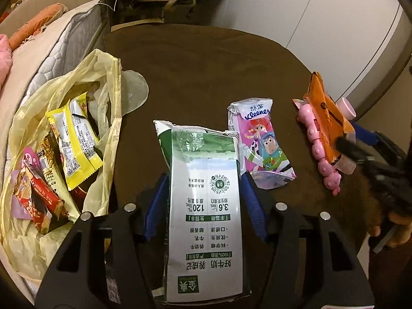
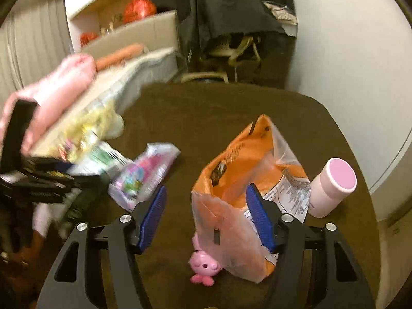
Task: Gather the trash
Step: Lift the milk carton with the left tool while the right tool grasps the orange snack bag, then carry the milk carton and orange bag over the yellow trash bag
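Observation:
A white and green milk carton (image 1: 206, 193) sits between the blue pads of my left gripper (image 1: 204, 177), which is shut on it over the brown table (image 1: 206, 64). Left of it lies an open yellow plastic bag (image 1: 108, 82) holding several snack wrappers. An orange and clear snack bag (image 2: 244, 164) stands on the table. My right gripper (image 2: 206, 188) is open around it: the right pad overlaps the bag and the left pad stands apart from it. A Kleenex tissue pack (image 1: 260, 141) lies between the carton and the orange bag.
A pink caterpillar toy (image 2: 203, 267) lies under the orange bag. A white bottle with a pink lid (image 2: 332, 188) stands to its right. A mattress (image 1: 64, 38) with pink bedding borders the table's left side. A chair draped in dark cloth (image 2: 226, 25) stands behind.

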